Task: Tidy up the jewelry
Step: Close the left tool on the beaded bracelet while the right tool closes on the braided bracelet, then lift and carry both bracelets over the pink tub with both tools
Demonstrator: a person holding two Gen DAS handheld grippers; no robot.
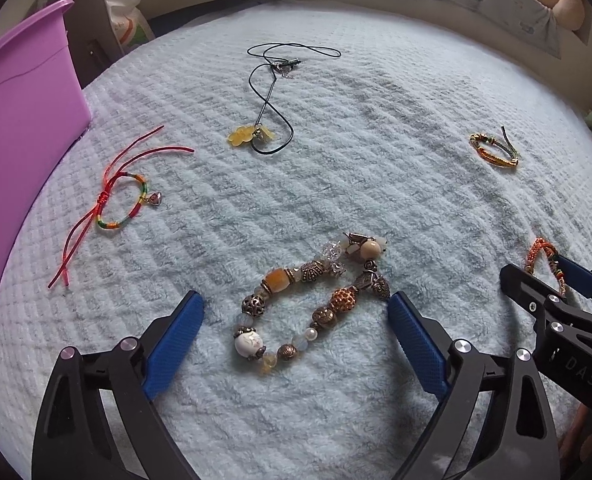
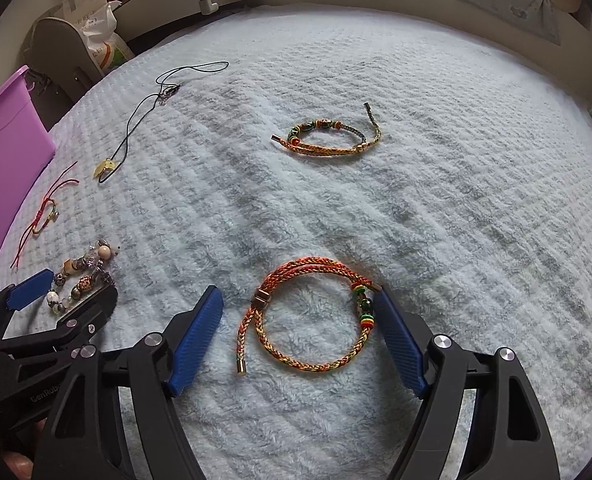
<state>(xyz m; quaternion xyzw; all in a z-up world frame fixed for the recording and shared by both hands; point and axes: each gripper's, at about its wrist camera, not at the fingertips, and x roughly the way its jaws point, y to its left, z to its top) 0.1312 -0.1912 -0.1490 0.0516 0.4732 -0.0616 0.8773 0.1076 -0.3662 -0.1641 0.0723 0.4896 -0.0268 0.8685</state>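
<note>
So the left gripper [image 1: 296, 320] is spread wide around the beaded bracelet [image 1: 308, 300], low and central in the left wrist view, nothing gripped. Same deal in the right wrist view: the right gripper [image 2: 298, 322] is held open around the orange braided bracelet [image 2: 312, 316], its right finger just beside the beads, contact can't be told. Everything is laid on a pale fluffy blanket [image 2: 456, 208].
</note>
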